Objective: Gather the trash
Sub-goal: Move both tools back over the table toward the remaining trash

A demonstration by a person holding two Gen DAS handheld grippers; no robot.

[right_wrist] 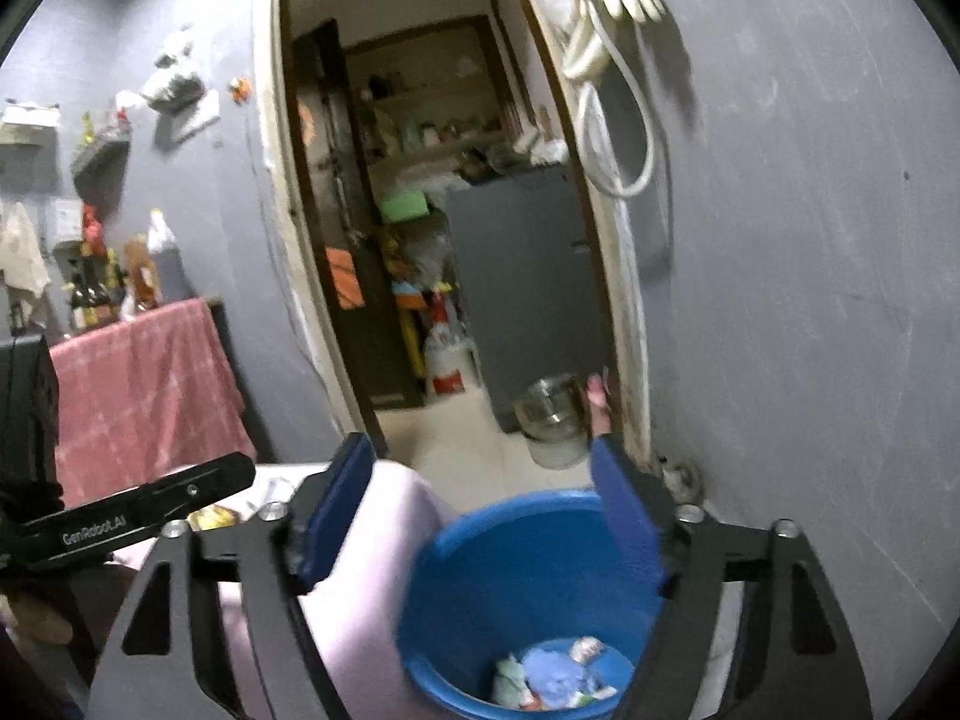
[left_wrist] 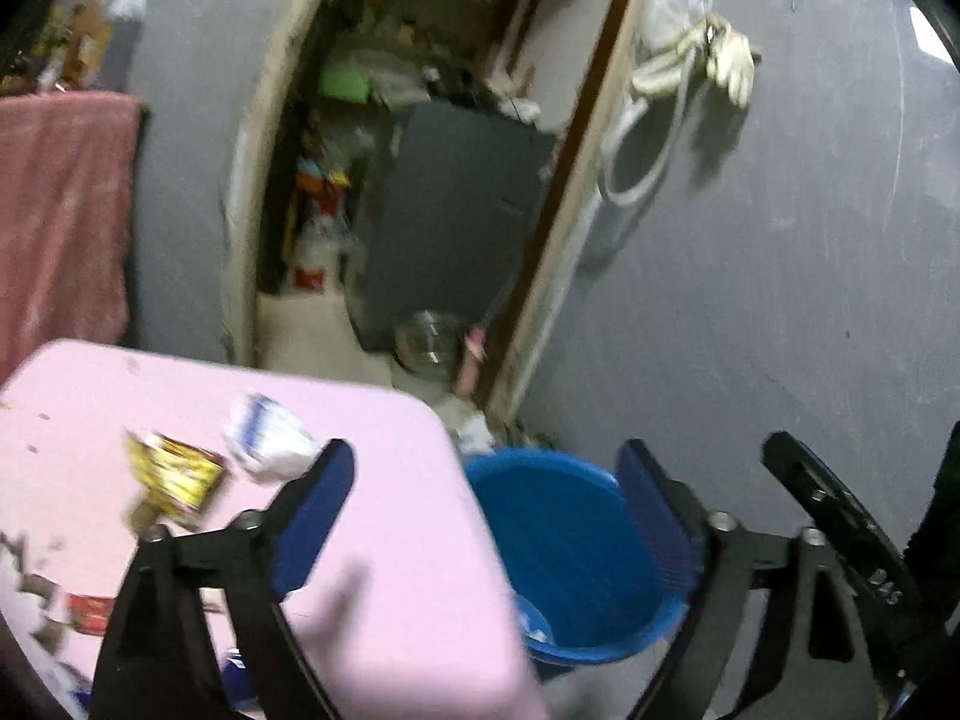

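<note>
A blue bucket (left_wrist: 570, 546) stands on the floor beside a pink table (left_wrist: 384, 540). In the right wrist view the bucket (right_wrist: 510, 570) holds several crumpled wrappers (right_wrist: 558, 675) at its bottom. On the table lie a yellow wrapper (left_wrist: 174, 474), a white and blue wrapper (left_wrist: 267, 435) and a red scrap (left_wrist: 90, 612). My left gripper (left_wrist: 489, 525) is open over the table's corner and the bucket's rim, with nothing between its blue pads. My right gripper (right_wrist: 486, 519) is open above the bucket, also with nothing in it.
An open doorway (right_wrist: 438, 240) behind the bucket leads to a cluttered room with a grey cabinet (right_wrist: 528, 288). A glass jar (right_wrist: 552, 420) stands at the threshold. A pink cloth (left_wrist: 60, 210) covers furniture at left. A hose and gloves (right_wrist: 618, 0) hang on the grey wall.
</note>
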